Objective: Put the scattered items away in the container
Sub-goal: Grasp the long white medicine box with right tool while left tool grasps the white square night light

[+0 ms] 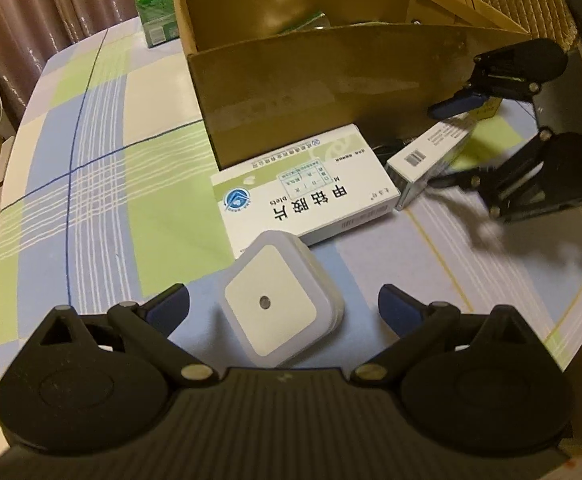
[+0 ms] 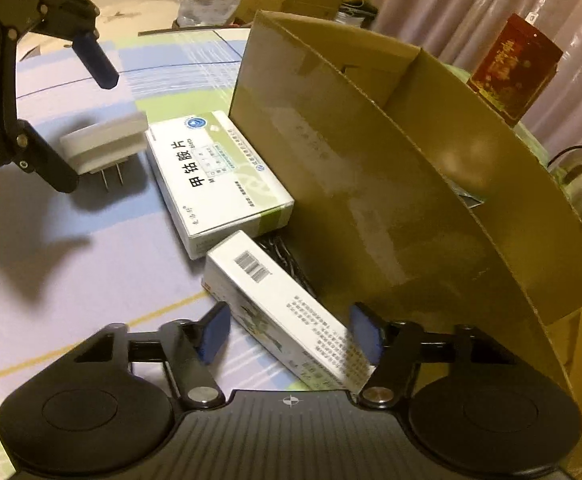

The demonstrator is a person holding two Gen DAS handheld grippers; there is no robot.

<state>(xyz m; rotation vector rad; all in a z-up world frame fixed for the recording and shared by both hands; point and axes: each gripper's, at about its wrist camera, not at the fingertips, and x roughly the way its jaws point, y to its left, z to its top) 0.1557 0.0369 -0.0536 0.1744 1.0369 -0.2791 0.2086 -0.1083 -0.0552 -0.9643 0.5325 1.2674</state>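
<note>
Two grippers working over items lying beside the cardboard box

On the left, the left gripper is hanging with its jaws spread wide around the white night-light plug, neither blue pad touching it; the plug is sitting on the checked tablecloth with its prongs down (they show from the right wrist view). Just beyond it, the large white-and-green medicine box is lying flat, its far edge close against the front wall of the cardboard box. Further right, the smaller white carton is lying near that same wall, a black cable showing beside it, and the right gripper is straddling the carton with its jaws half closed; I cannot tell whether the pads are pressing on it.
</note>
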